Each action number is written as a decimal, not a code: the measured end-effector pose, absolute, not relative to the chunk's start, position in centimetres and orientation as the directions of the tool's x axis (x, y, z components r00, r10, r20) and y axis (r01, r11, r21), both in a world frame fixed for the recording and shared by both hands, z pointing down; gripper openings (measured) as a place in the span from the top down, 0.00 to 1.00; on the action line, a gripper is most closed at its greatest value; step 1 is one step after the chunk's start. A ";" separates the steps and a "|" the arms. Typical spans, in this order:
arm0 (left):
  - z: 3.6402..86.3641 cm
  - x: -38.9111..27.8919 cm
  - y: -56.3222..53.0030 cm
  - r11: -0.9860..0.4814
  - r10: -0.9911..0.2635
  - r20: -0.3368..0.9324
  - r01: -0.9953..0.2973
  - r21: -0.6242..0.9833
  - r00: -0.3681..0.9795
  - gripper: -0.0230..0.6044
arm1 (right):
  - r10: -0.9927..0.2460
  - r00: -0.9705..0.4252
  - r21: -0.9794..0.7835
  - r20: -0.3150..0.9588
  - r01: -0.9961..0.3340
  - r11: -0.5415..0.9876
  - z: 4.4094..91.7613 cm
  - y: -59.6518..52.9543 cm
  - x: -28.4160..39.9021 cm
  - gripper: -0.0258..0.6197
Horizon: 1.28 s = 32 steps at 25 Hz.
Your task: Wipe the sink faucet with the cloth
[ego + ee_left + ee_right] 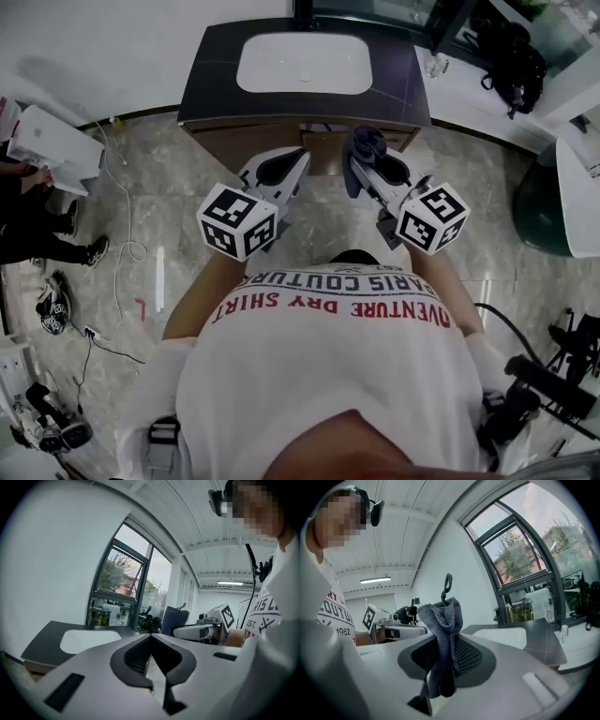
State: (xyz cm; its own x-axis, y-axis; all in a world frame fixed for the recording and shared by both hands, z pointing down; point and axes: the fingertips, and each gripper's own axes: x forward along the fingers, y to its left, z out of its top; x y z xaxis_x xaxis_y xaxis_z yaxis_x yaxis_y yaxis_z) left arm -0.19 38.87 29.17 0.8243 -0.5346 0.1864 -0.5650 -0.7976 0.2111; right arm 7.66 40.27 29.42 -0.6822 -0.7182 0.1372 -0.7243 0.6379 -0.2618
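Observation:
A dark vanity counter with a white sink basin stands ahead of me. The faucet is a small dark shape at the basin's far edge and shows behind the basin in the right gripper view. My right gripper is shut on a blue-grey cloth, held in front of the vanity and short of the basin. The cloth bunches upward out of the jaws. My left gripper is beside it, shut and empty. Both are raised above the floor.
A person in dark shoes stands at the left by white boxes. Cables trail over the marble floor. A white ledge at the right carries a small bottle and a black bag. A green bin stands at the right.

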 end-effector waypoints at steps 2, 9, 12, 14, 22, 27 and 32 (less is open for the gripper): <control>29.4 0.4 36.0 -0.806 -0.526 0.188 -0.557 0.203 0.830 0.96 | -0.722 -0.680 -0.262 0.126 -0.725 0.637 29.4 37.5 8.2 0.84; 32.5 2.9 25.2 -0.791 -0.533 0.220 -0.574 0.212 0.817 0.96 | -0.695 -0.706 -0.265 0.137 -0.702 0.661 32.1 26.0 10.2 0.84; 33.5 3.6 17.9 -0.770 -0.549 0.238 -0.595 0.230 0.802 0.96 | -0.680 -0.718 -0.278 0.147 -0.690 0.668 33.0 18.6 11.0 0.84; 34.1 4.6 12.2 -0.756 -0.557 0.257 -0.611 0.235 0.789 0.96 | -0.672 -0.725 -0.301 0.151 -0.681 0.668 33.5 13.0 12.1 0.84; 30.8 7.2 -4.8 -0.727 -0.605 0.258 -0.655 0.207 0.753 0.96 | -0.637 -0.757 -0.285 0.148 -0.649 0.705 31.4 -4.2 15.0 0.84; 31.1 6.2 -7.7 -0.716 -0.596 0.275 -0.654 0.244 0.754 0.96 | -0.630 -0.760 -0.281 0.161 -0.647 0.709 30.9 -7.5 13.3 0.84; 32.5 6.4 -10.3 -0.737 -0.555 0.293 -0.623 0.263 0.779 0.96 | -0.641 -0.741 -0.301 0.202 -0.670 0.679 32.9 -9.7 13.0 0.84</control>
State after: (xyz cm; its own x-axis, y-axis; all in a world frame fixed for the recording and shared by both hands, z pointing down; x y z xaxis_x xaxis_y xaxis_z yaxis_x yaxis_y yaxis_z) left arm 6.42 -10.33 32.47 0.7788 -0.5547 0.2929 -0.6234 -0.7365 0.2626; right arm 13.03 -9.72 32.90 -0.7406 -0.6410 0.2016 -0.6696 0.6790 -0.3010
